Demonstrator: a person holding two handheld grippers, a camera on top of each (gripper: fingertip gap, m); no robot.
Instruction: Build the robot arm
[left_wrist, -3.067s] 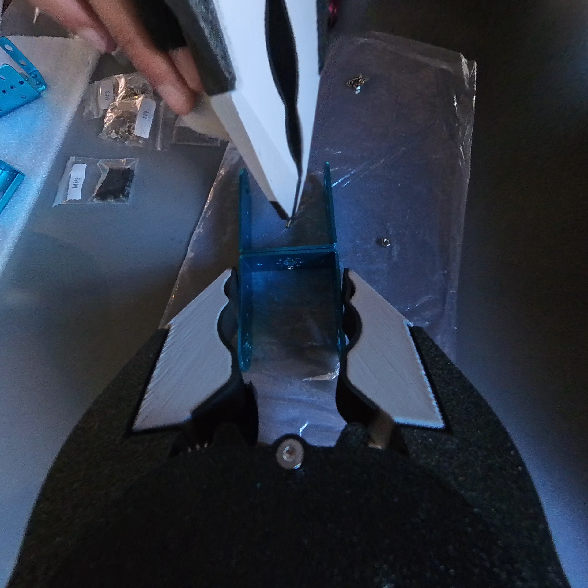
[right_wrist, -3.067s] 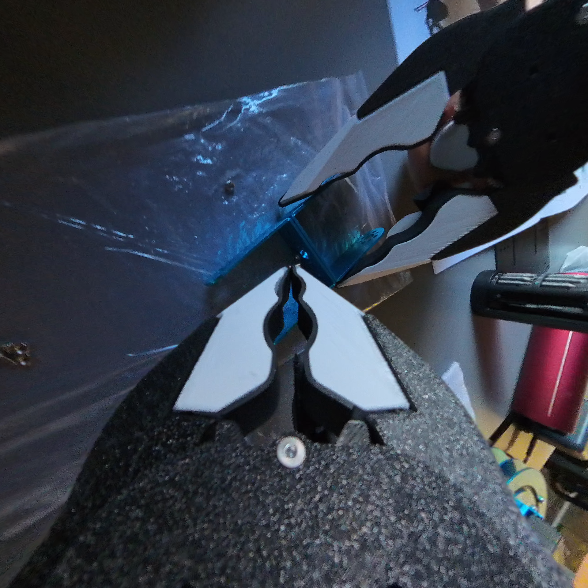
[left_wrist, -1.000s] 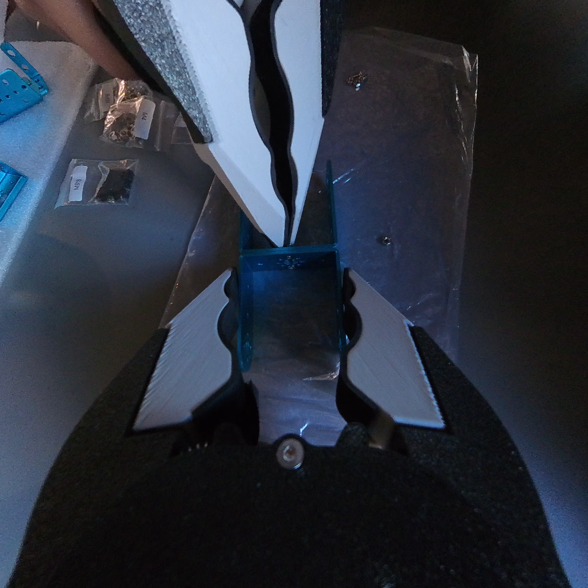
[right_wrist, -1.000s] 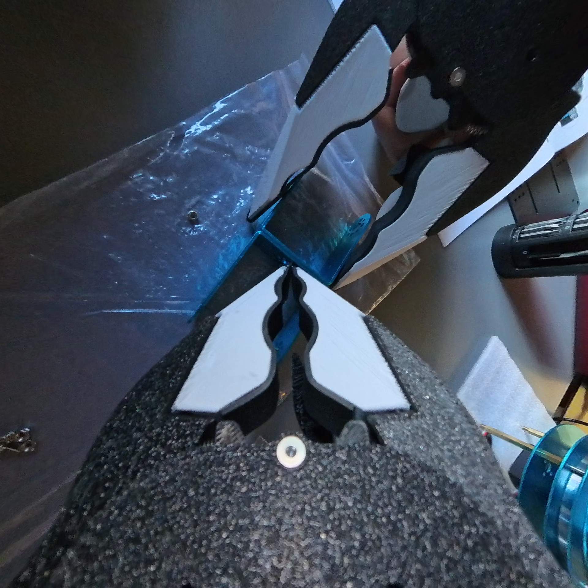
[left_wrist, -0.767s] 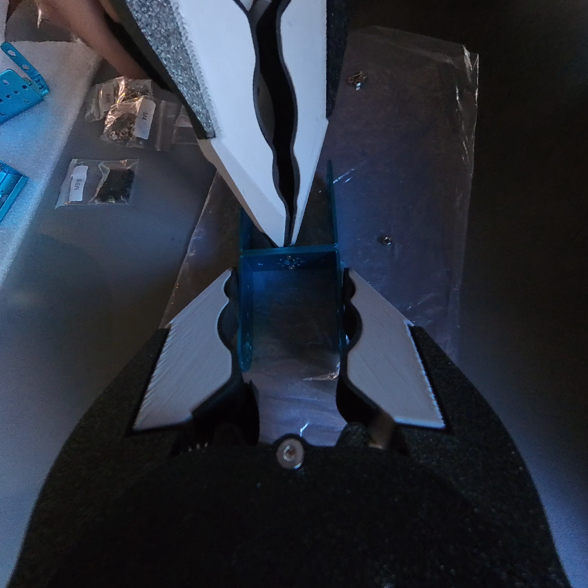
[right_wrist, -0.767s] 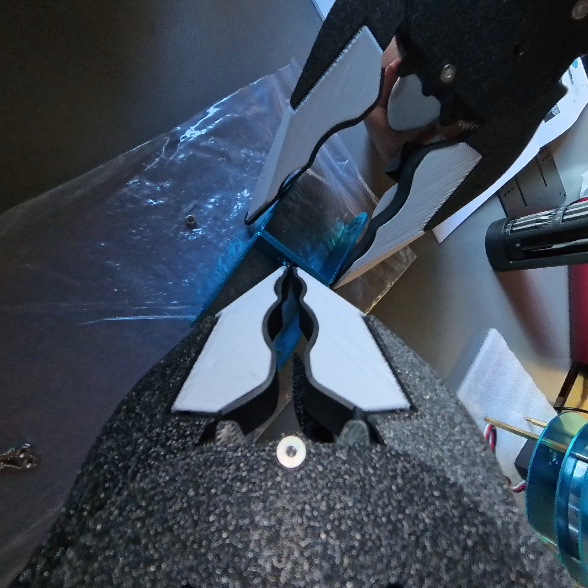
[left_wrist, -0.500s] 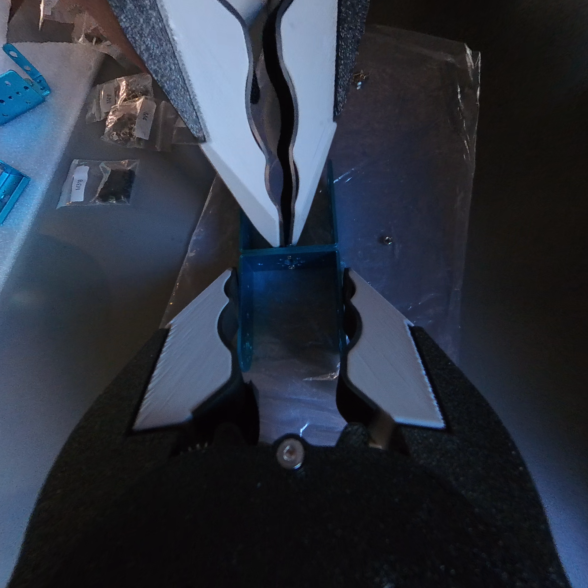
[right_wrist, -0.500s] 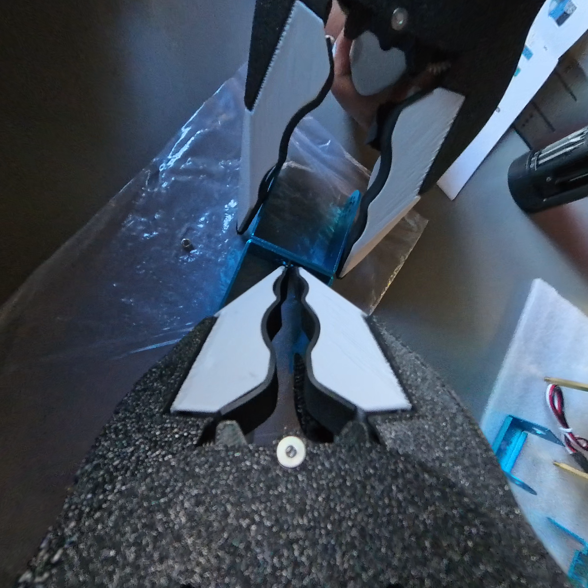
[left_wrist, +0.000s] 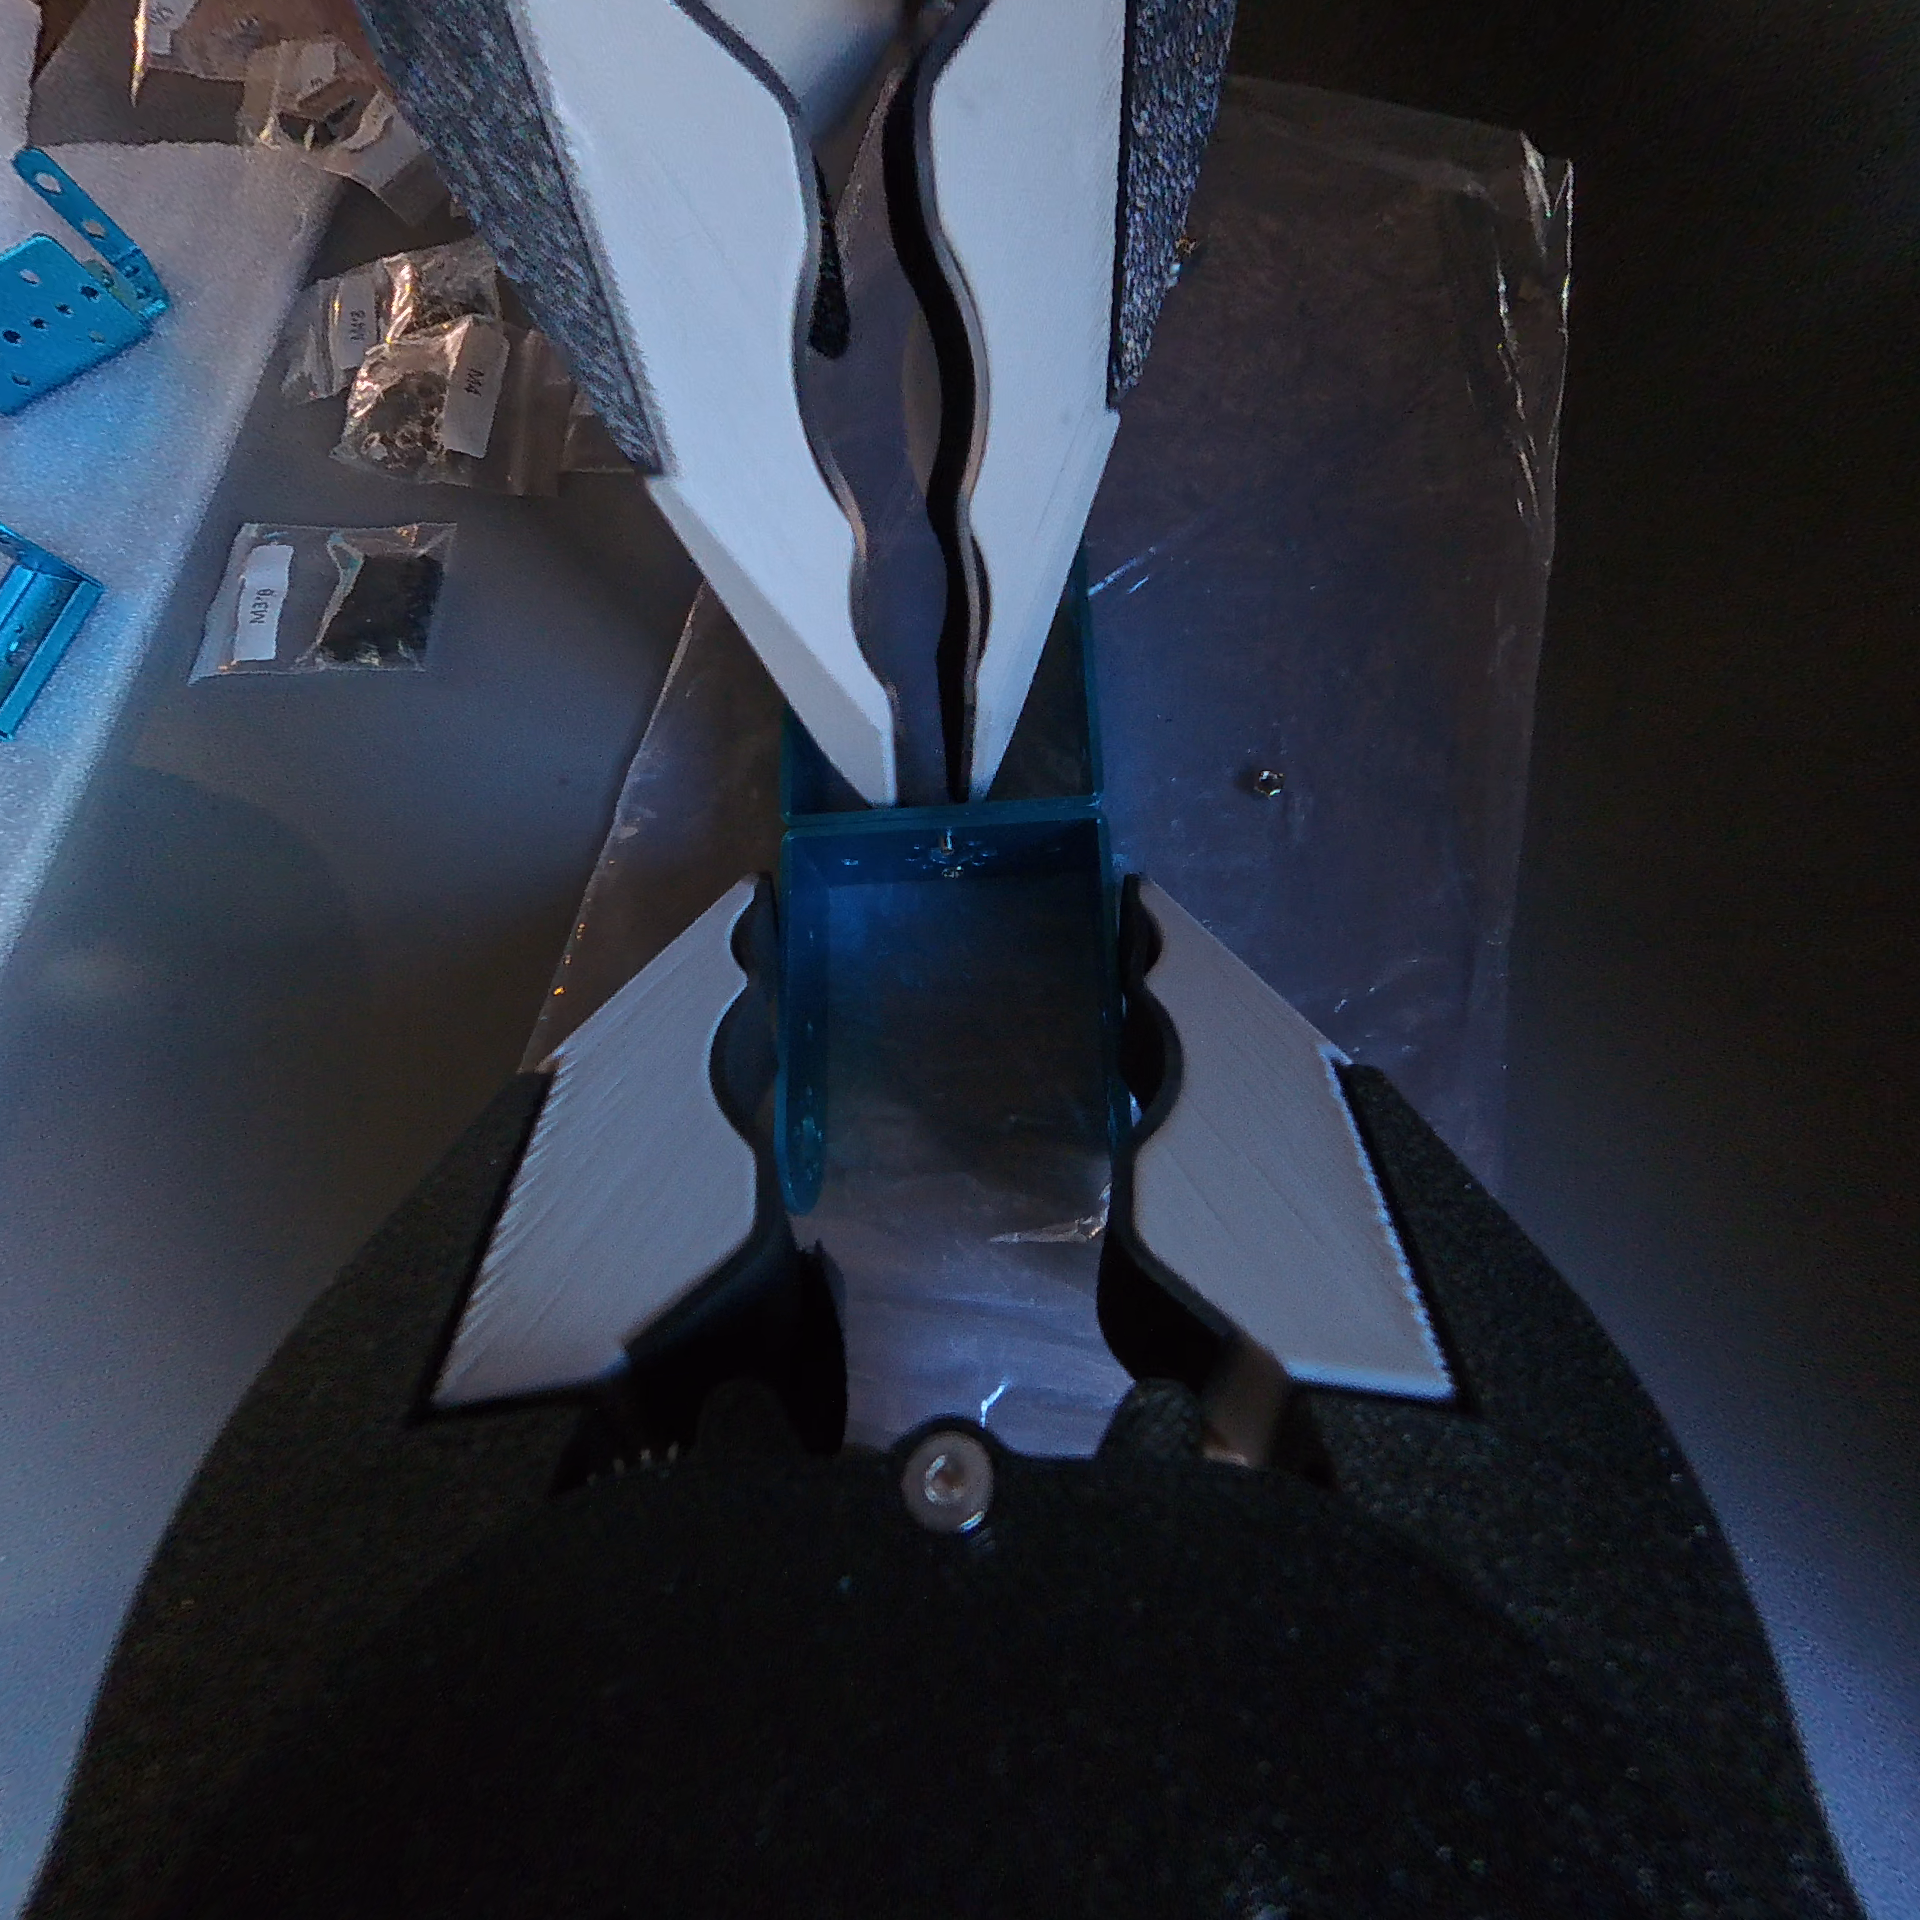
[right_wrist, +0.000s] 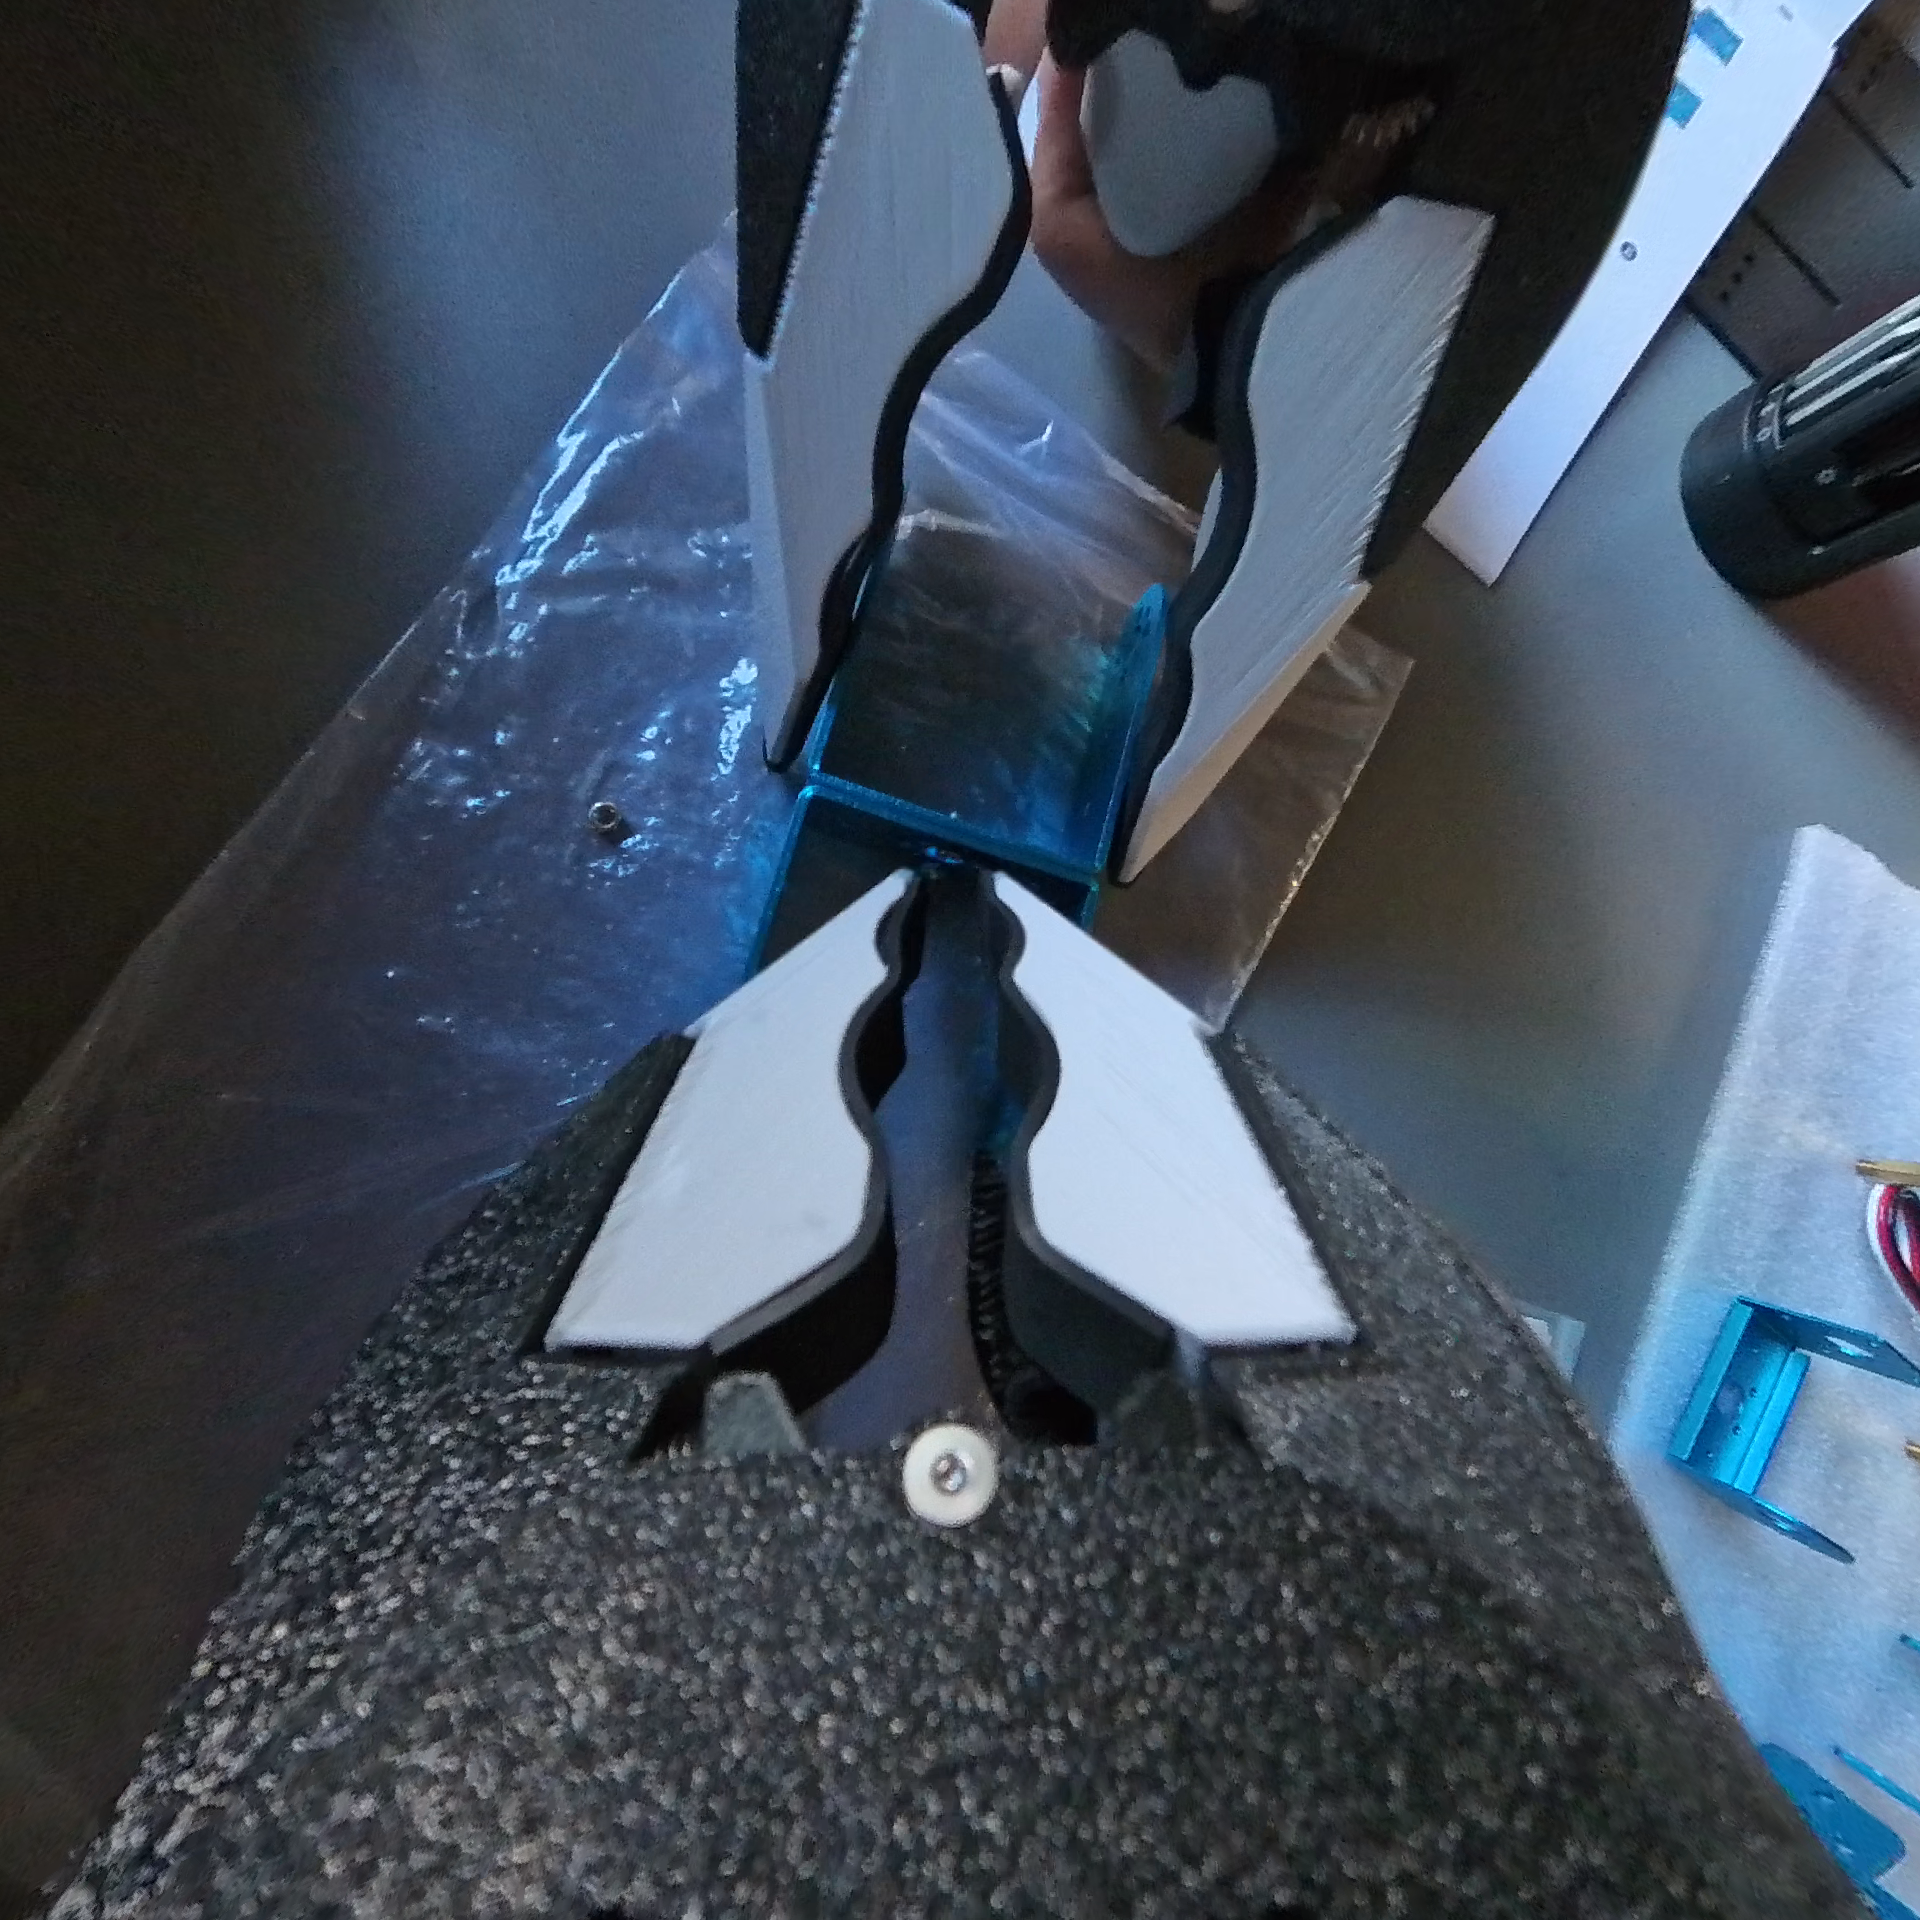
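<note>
My left gripper (left_wrist: 945, 894) is shut on the side walls of a blue U-shaped metal bracket (left_wrist: 935, 935) and holds it on a clear plastic sheet (left_wrist: 1351, 520). A second blue bracket runs on from its cross wall, away from me. My right gripper (right_wrist: 948, 878) faces the left one head-on, its tips against the cross wall (right_wrist: 997, 826) with the jaws a narrow gap apart. A tiny screw (left_wrist: 945, 840) sits in the wall's middle hole, just ahead of the right tips (right_wrist: 938, 857). The right gripper (left_wrist: 935, 795) shows at the top of the left wrist view, the left gripper (right_wrist: 956, 805) at the top of the right.
A loose nut (left_wrist: 1264, 779) lies on the sheet right of the bracket. Small bags of hardware (left_wrist: 416, 405) and white foam (left_wrist: 62, 291) with blue parts lie to the left. The right wrist view shows foam with a blue bracket (right_wrist: 1745, 1392), a black cylindrical tool (right_wrist: 1808, 488) and a hand (right_wrist: 1070, 187). Only a small space, under 4 cm, lies between the two pairs of fingers.
My right gripper has swung round to face the left one straight on, and its jaws, shut before, now stand slightly apart at the cross wall. The left gripper and bracket have stayed still.
</note>
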